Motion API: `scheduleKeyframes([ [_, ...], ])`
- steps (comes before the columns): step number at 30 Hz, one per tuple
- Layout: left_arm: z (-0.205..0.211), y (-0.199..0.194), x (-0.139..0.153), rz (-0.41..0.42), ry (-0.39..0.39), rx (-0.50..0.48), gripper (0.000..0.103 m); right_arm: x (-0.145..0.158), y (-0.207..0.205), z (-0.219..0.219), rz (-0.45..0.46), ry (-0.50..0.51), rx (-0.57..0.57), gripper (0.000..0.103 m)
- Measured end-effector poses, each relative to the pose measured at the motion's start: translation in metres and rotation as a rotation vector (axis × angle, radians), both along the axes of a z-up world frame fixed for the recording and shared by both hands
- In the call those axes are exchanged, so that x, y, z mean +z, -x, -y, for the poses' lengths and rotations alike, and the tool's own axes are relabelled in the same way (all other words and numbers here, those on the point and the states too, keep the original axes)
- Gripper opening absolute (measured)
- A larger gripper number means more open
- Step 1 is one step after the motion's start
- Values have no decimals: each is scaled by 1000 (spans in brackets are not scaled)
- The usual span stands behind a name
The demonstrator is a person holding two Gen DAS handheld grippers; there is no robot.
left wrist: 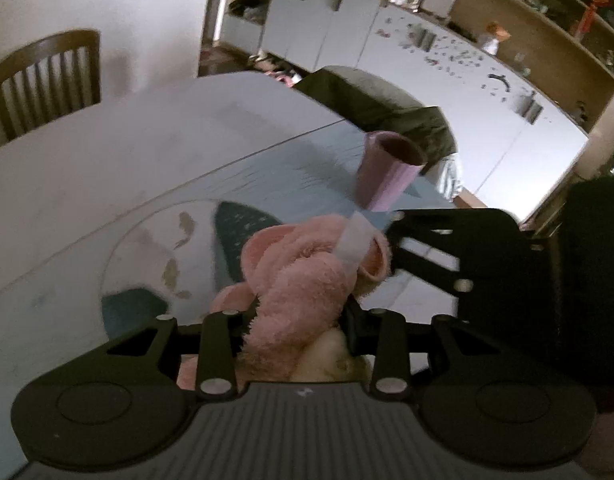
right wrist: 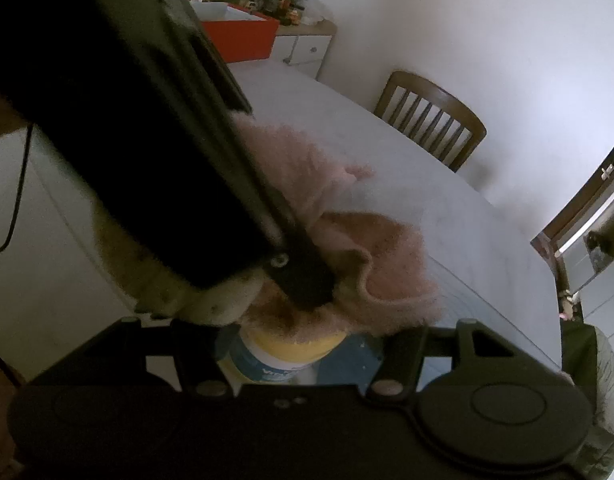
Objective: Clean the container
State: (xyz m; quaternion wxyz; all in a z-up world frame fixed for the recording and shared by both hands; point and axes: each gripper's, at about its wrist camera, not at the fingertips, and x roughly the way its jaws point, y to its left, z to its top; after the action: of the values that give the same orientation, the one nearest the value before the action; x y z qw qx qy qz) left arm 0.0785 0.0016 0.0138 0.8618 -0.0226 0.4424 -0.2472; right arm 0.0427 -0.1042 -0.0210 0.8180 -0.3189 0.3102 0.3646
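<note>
Where the left gripper [left wrist: 303,316] shows in its own view, its jaws are clamped on a pink fluffy cloth [left wrist: 299,280], which bunches up btwn the fingers and spills fwd over them. A white label strip [left wrist: 355,240] hangs off the cloth's upper right part. Just under the cloth, at the base of the jaws, a pale yellow rim peeks out: the container [left wrist: 327,360], mostly hidden in that view.

From the right wrist cam the container [right wrist: 283,356] is clearer: yellowish top, blue-and-white label, sitting right btwn the arms of the right gripper [right wrist: 285,344] at the bottom of the frame. The right gripper's fingertips are not visible, so I can't tell whether it squeezes the container or only brackets it. The left gripper [right wrist: 303,280] comes in from upper left as a dark bar, tip pressed down into the container's mouth w/ the cloth [right wrist: 387,264] wadded around it and flaring out to the right.

Further out: a pink cup [left wrist: 387,172] stands upright beyond the cloth, apart from it, on a light blue mat [left wrist: 291,160]. Mat lies on a white table [left wrist: 107,160]. A wooden chair [left wrist: 47,80] stands at the far side of the table, by a white wall. White cabinets [left wrist: 467,92] w/ open shelves above run along the right bkgd.
</note>
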Motion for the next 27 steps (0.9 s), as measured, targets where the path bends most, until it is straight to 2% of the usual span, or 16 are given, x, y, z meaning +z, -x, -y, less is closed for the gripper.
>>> scheduleKeyframes([
  [8,-23,-12,-12,-59,108,78,36,3,0,-12,-19,-28,-8,59],
  [13,-33,-18,-15,-74,136,113,36,5,-4,-13,-30,-45,-12,58],
  [19,-41,-19,-17,-55,97,166,35,5,-8,-8,-38,-58,-14,58],
  [22,-48,-22,-26,-80,57,195,35,2,-11,4,-38,-62,-9,58],
  [27,-51,-22,-59,-160,27,193,35,3,-3,18,-35,-65,-7,58],
])
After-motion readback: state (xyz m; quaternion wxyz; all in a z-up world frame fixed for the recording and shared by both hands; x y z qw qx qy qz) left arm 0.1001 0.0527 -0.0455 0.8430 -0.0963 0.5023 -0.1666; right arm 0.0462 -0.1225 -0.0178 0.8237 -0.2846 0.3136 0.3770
